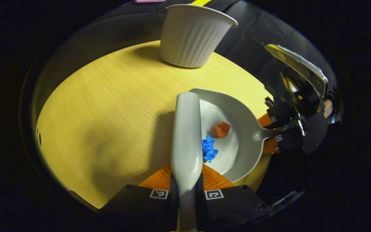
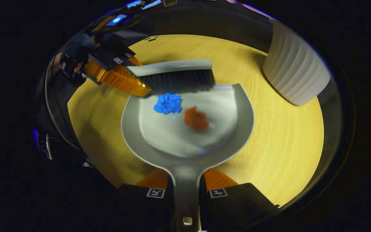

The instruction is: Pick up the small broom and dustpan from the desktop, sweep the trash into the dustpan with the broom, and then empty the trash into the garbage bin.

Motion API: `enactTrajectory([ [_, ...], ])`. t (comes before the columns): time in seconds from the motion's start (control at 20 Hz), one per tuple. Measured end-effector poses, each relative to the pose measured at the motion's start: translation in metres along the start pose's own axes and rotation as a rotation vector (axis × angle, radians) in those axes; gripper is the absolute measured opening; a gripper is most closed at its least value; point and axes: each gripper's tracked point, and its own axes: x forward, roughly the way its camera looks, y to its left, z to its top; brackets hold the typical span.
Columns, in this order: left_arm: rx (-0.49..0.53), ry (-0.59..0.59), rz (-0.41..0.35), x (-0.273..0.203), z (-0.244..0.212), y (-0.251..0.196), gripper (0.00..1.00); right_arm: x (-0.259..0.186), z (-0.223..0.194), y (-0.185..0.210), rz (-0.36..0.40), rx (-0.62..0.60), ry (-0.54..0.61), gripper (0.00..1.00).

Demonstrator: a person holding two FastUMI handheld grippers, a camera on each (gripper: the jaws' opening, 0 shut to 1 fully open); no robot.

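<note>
My left gripper is shut on the handle of the small grey broom, which reaches forward over the table. In the right gripper view the broom holds its dark bristles at the dustpan's open lip. My right gripper is shut on the handle of the grey dustpan, which lies flat on the wooden table. A crumpled blue scrap and an orange scrap lie inside the pan. In the left gripper view the dustpan holds the blue scrap and orange scrap beside the broom.
A white ribbed garbage bin stands at the table's far edge, beyond the dustpan; in the right gripper view the bin is at the upper right. The table has bare wood on its left side. Dark booth cloth surrounds the table.
</note>
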Motion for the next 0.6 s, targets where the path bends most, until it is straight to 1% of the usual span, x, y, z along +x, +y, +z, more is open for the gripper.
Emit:
enactTrajectory([
  [0.05,0.001,-0.007,0.018,-0.002,0.001,-0.003,0.27,-0.001,0.000,0.001,0.002,0.011,0.000,0.35],
  [0.15,-0.026,-0.047,0.094,-0.009,0.004,-0.002,0.26,0.001,-0.001,0.001,0.009,0.030,-0.002,0.35],
  [0.3,-0.114,-0.154,0.187,-0.031,0.005,0.002,0.27,0.002,-0.002,-0.004,-0.011,0.048,-0.008,0.35],
  [0.35,-0.142,-0.191,0.218,-0.046,0.002,0.006,0.27,0.002,0.000,-0.005,-0.020,0.062,-0.014,0.35],
  [0.4,-0.180,-0.226,0.240,-0.056,-0.002,0.008,0.27,0.002,0.003,-0.005,-0.030,0.078,-0.020,0.38],
  [0.45,-0.225,-0.255,0.259,-0.058,-0.016,0.011,0.27,0.000,0.004,-0.006,-0.041,0.096,-0.025,0.35],
  [0.5,-0.271,-0.282,0.274,-0.063,-0.027,0.013,0.25,-0.002,0.002,-0.004,-0.048,0.115,-0.025,0.35],
  [0.6,-0.338,-0.313,0.305,-0.067,-0.060,0.021,0.25,-0.010,0.008,-0.002,-0.052,0.161,-0.033,0.35],
])
